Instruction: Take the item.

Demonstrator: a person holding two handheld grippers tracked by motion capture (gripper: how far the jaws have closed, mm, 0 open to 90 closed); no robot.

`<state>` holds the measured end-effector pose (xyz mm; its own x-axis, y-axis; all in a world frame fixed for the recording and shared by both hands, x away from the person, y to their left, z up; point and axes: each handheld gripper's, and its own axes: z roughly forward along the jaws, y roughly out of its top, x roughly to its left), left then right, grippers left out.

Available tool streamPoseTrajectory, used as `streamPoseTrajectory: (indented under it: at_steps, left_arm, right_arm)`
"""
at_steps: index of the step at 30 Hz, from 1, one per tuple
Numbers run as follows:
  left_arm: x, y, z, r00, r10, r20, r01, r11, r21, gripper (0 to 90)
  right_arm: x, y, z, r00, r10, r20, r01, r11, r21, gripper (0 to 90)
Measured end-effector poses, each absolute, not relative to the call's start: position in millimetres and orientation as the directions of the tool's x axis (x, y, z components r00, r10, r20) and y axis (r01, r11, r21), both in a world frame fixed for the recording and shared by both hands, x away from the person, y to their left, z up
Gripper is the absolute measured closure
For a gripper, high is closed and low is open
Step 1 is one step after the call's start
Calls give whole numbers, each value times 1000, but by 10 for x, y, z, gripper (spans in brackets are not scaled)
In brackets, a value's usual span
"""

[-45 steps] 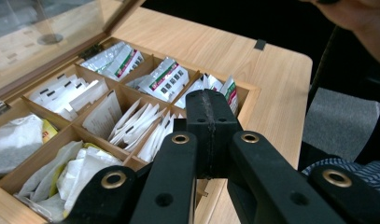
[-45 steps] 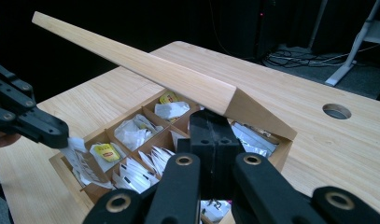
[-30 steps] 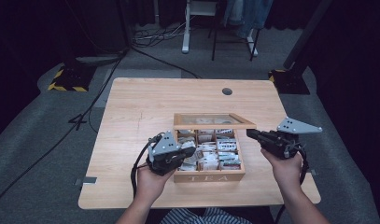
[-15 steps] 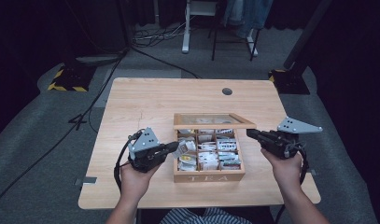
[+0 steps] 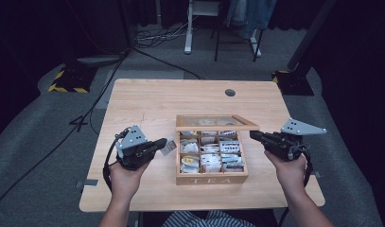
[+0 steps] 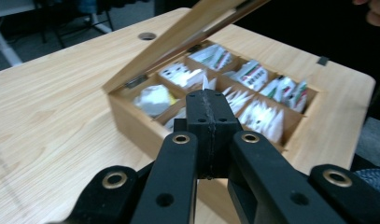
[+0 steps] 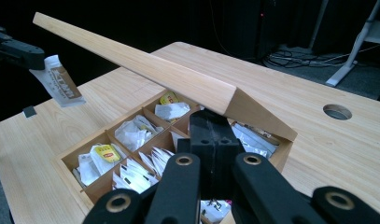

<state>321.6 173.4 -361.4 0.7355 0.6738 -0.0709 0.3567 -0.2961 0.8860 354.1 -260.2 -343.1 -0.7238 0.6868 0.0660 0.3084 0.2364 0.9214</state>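
Table point(image 5: 152, 101): light wood, round hole point(image 5: 230, 92) near the far edge.

Tea box point(image 5: 212, 177): wooden, lettered "TEA" on its near wall, set right of the table's middle toward the near edge. Lid point(image 5: 216, 122) raised on hinges along the far side, tilted up over the back row. Inside, a grid of compartments stocked with tea bags point(image 5: 213, 156), mostly white wrappers, some with yellow labels.

Left gripper point(image 5: 162, 144): held in the person's left hand point(image 5: 123, 177), just left of the box and clear of it, above the tabletop. Jaws pressed together on one tea bag packet point(image 5: 169, 148), white with a brown band; in the right gripper view the packet point(image 7: 57, 83) hangs from the jaw tips at upper left. In the left gripper view the jaws meet flat, with the open box beyond them.

Right gripper point(image 5: 253, 135): held in the right hand point(image 5: 290, 170), just right of the box beside the lid's end. Jaws closed on each other, nothing between them.

Grey floor point(image 5: 34, 142) around the table.
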Motion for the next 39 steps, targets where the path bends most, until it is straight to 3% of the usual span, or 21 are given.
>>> streamPoseTrajectory:
  at_steps: [25,39]
  left_arm:
    - [3540,2317,-3951,583,796,-163,492,-186,851,900]
    - [3763,2412,-4233,537,816,-213,587,-180,790,900]
  right_arm:
    - [3544,-2599,-3426,-721,689,68,310,233,922,900]
    - [3535,-2595,-3426,-720,691,70,311,231,922,900]
